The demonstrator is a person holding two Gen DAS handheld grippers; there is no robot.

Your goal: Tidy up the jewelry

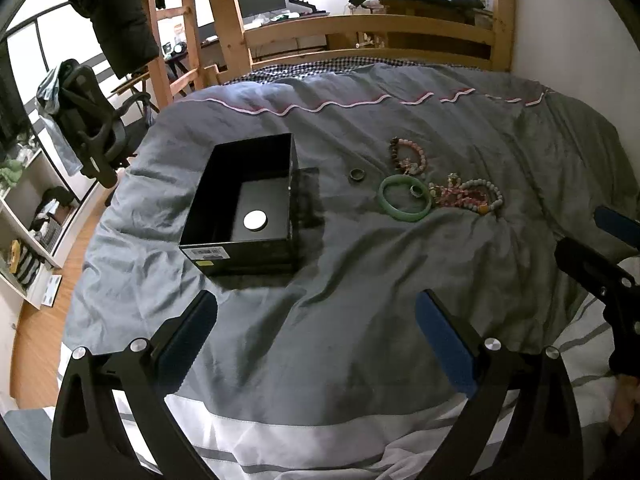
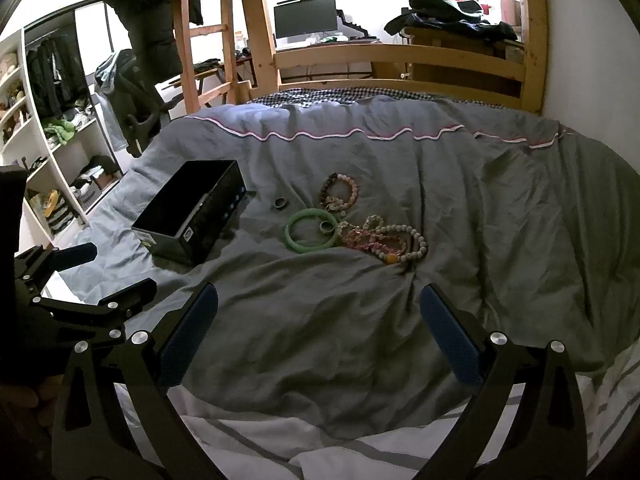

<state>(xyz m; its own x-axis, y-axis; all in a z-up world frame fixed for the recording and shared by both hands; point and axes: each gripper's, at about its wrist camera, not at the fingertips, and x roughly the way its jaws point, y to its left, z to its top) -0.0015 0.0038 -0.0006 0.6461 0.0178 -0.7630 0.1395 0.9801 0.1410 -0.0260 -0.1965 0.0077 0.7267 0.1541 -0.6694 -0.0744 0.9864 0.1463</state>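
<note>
Both claws, left (image 1: 316, 332) and right (image 2: 320, 328), were held released and empty short of the jewelry (image 2: 352, 224), heaped ahead on the quilt (image 2: 500, 208), the open box (image 1: 244, 204) set left, seemingly to receive it.

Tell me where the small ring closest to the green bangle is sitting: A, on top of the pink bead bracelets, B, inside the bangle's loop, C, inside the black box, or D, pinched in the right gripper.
B: the small ring lies on the duvet within the loop of the green bangle, near its right side, apart from the black box and both open grippers.
</note>
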